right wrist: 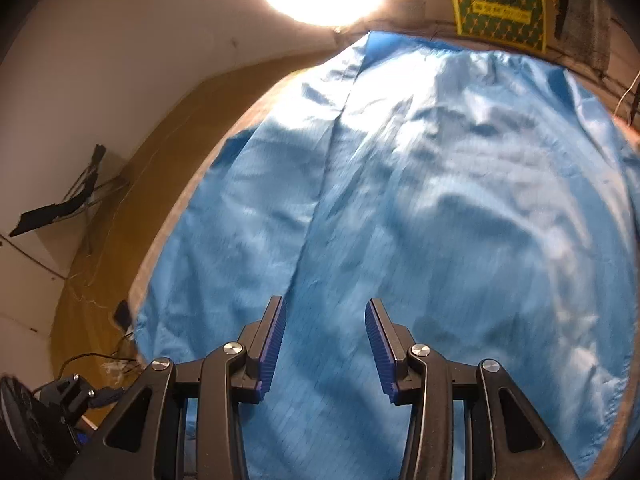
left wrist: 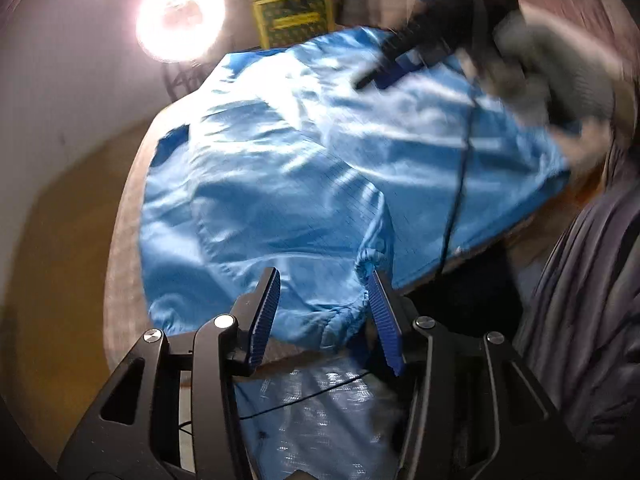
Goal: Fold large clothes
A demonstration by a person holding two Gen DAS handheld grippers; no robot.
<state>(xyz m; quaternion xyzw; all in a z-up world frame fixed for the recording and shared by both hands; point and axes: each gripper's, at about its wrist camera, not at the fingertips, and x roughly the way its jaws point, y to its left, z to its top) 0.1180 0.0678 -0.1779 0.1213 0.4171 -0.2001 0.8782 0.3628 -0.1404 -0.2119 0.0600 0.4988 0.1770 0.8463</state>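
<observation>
Left wrist view: round table (left wrist: 120,240) edge, pale wall, glaring lamp (left wrist: 180,18), yellow crate (left wrist: 294,16) noted; blue garment (left wrist: 280,168) spread on table, elastic cuff (left wrist: 366,268) lying between parted jaws of left gripper (left wrist: 324,292), unpinched; right gripper (left wrist: 404,60) blurred above far edge. Right wrist view: same lamp, crate, ochre floor (right wrist: 120,200); right gripper's jaws apart, empty, garment beneath.

A round lamp (left wrist: 180,18) burns out to white glare in both views, high on the left in the left wrist view and at the top edge in the right wrist view. Its light puts pale sheen on the blue garment (right wrist: 420,200), with soft shadows in the creases. The room around is dim. Fisheye bending curves the edges, and corners go black. Motion blur smears the left view's upper right.
</observation>
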